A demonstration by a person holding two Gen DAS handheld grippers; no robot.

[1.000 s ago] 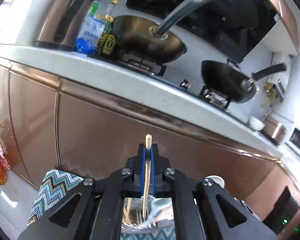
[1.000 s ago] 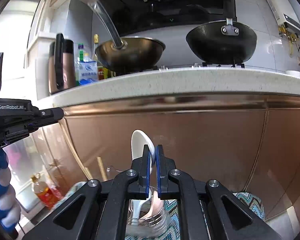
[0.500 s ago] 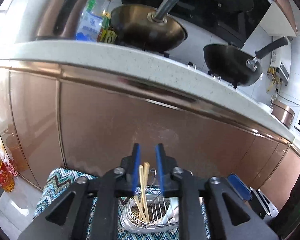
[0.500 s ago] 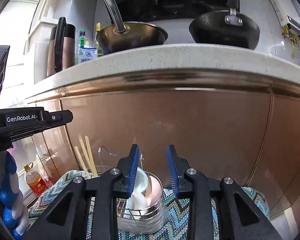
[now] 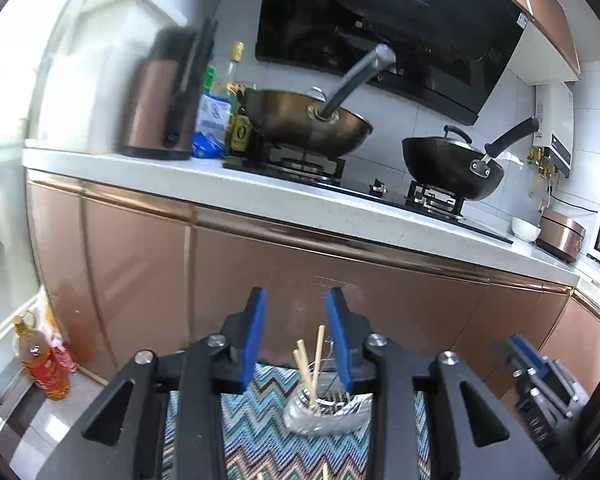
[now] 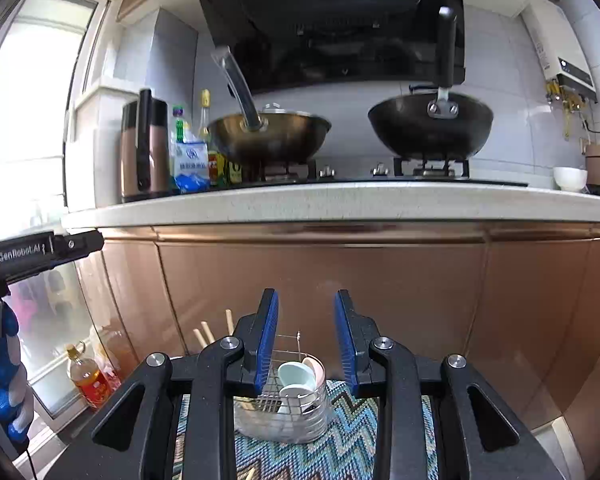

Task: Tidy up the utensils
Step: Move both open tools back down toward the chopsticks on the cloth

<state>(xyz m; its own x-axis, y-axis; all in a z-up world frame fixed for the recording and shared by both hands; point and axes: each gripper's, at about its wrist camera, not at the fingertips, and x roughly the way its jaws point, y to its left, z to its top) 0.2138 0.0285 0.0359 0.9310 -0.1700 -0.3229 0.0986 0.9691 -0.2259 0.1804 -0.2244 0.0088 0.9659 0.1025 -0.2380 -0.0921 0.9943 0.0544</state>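
Note:
A wire utensil holder stands on a zigzag mat. Wooden chopsticks stand upright in its left compartment. My left gripper hangs above and in front of them; its jaws are opening and nothing is between them. In the right wrist view the same holder has white and pink spoons in its right compartment, with the chopsticks at its left. My right gripper is open and empty, above and short of the spoons. A loose chopstick tip shows on the mat at the bottom edge.
Copper cabinet doors rise right behind the holder under a white counter edge. Two woks sit on the stove. An oil bottle stands on the floor at left. The other gripper's body juts in at left.
Both grippers opened, letting a chopstick and a white spoon drop into the holder. Both then pulled back and up, so the holder looks smaller and the counter top has come into view.

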